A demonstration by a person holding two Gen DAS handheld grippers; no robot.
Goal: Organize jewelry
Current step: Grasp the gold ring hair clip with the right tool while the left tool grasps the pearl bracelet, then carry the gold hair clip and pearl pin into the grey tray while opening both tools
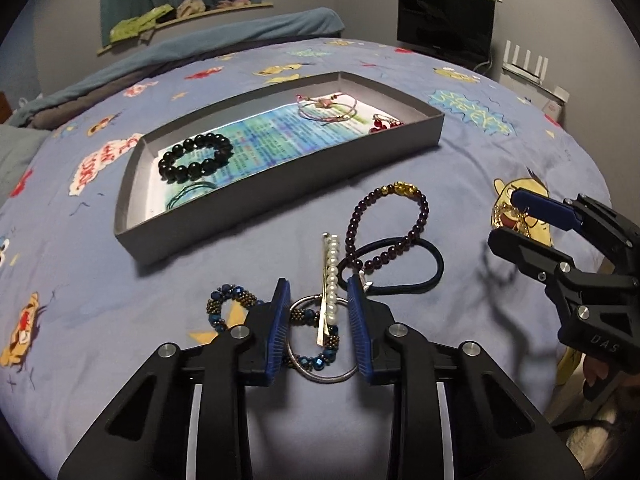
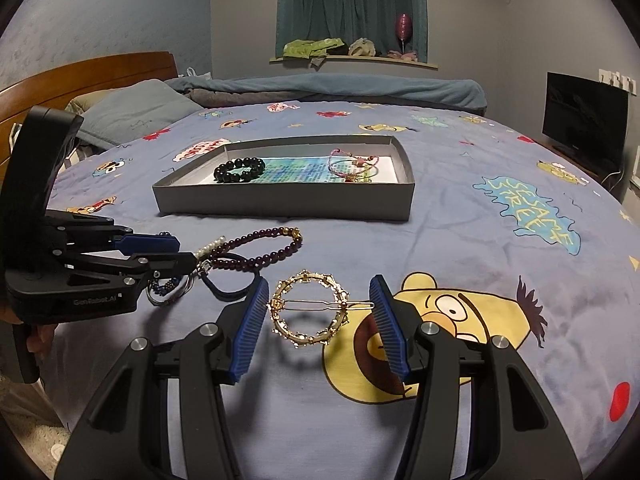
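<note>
A grey shallow box [image 1: 280, 184] [image 2: 280, 200] lies on the bed; it holds a black bead bracelet [image 1: 196, 158] [image 2: 239, 170], pink cord bracelets [image 1: 328, 110] [image 2: 352, 164] and red earrings [image 1: 384, 123]. My left gripper [image 1: 318, 320] [image 2: 184, 252] is open, its pads on either side of a pearl hair clip [image 1: 330, 280] that lies over a silver ring [image 1: 324, 340] and a blue bead bracelet [image 1: 236, 300]. A purple bead bracelet [image 1: 392, 224] [image 2: 260, 246] and a black hair tie [image 1: 400, 268] lie just beyond. My right gripper [image 2: 318, 312] [image 1: 508, 216] is open around a round gold hair clip [image 2: 308, 308].
The bed has a blue cartoon sheet [image 2: 480, 240], with a rolled blanket [image 2: 320, 88] and pillow [image 2: 132, 108] at the far side. A wooden headboard [image 2: 80, 76] is at the left. A black monitor [image 1: 444, 24] [image 2: 584, 112] stands past the right bed edge.
</note>
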